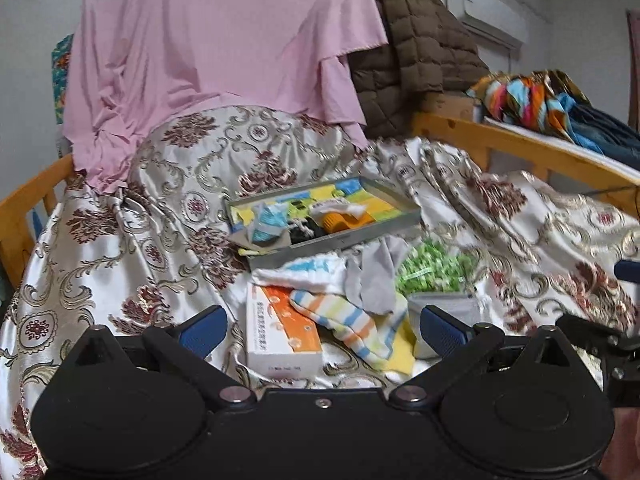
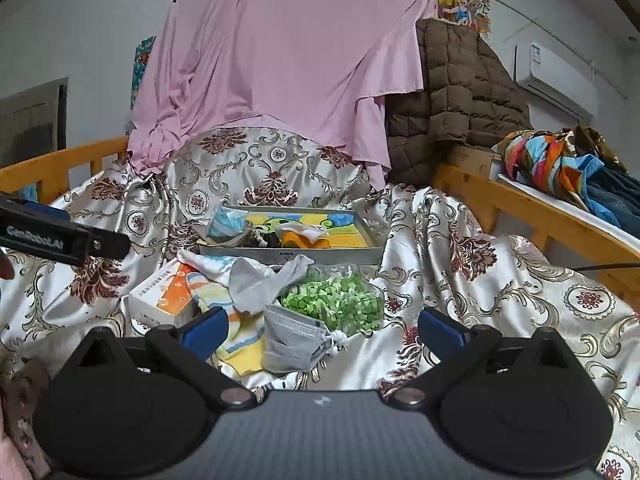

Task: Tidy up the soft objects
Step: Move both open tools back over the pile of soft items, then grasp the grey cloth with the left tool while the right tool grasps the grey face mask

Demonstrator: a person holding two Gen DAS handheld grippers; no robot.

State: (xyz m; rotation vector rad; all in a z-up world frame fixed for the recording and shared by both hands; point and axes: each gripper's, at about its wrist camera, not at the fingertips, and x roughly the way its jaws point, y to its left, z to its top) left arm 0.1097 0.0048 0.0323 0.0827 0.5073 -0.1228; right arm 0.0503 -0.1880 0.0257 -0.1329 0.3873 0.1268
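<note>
the tray (image 2: 370, 250) sits on the bedspread (image 2: 480, 280) in the middle of the bed and serves as landmark. in the tray lie a face mask (image 2: 226, 220) at its left end and a sock (image 2: 304, 236) near its middle. just before the tray, touching its front wall, lies a cloth (image 2: 256, 280). before the tray to the left lies a box (image 2: 164, 300), with a striped towel (image 1: 344, 320) over its right side. before the tray to the right lies a bag of sweets (image 2: 336, 300), and before that a 2nd mask (image 2: 292, 340). behind the tray hangs a sheet (image 2: 280, 60); behind it to the right, a quilted jacket (image 2: 452, 92).
</note>
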